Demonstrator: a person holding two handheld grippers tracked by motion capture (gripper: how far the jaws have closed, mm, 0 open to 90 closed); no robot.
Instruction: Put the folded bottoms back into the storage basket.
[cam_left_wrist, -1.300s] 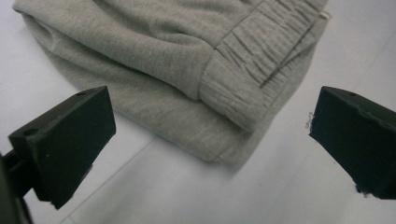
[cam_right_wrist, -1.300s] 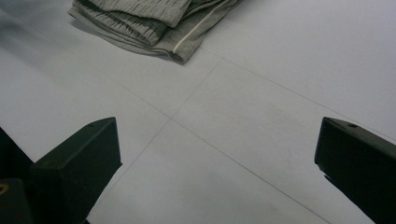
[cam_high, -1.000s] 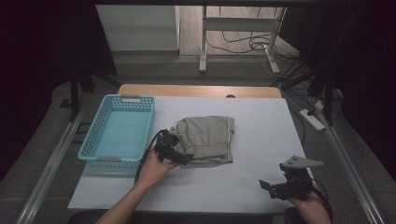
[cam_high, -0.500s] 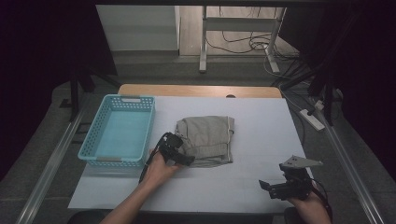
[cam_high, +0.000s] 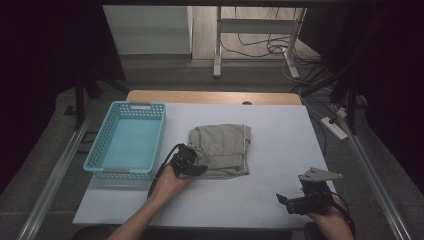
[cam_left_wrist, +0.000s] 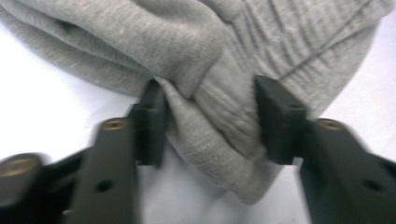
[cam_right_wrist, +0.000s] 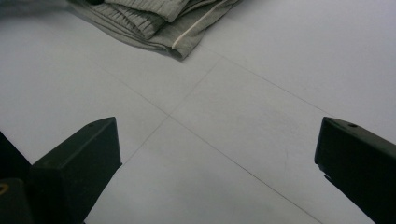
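Sitting empty at the left, the blue basket (cam_high: 127, 142) awaits the folded grey garment (cam_high: 222, 147) lying mid-table beside it. The left gripper (cam_high: 192, 167) straddles the garment's near corner, jaws apart around a fold, not yet clamped. The right gripper (cam_high: 290, 202) hangs wide open over bare table, so lifting and binning look still undone.

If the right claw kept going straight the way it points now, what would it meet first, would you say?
Probably the folded grey garment. The right claw is open over bare white table, and the garment's corner lies ahead, slightly left of centre, so it might pass just beside it.
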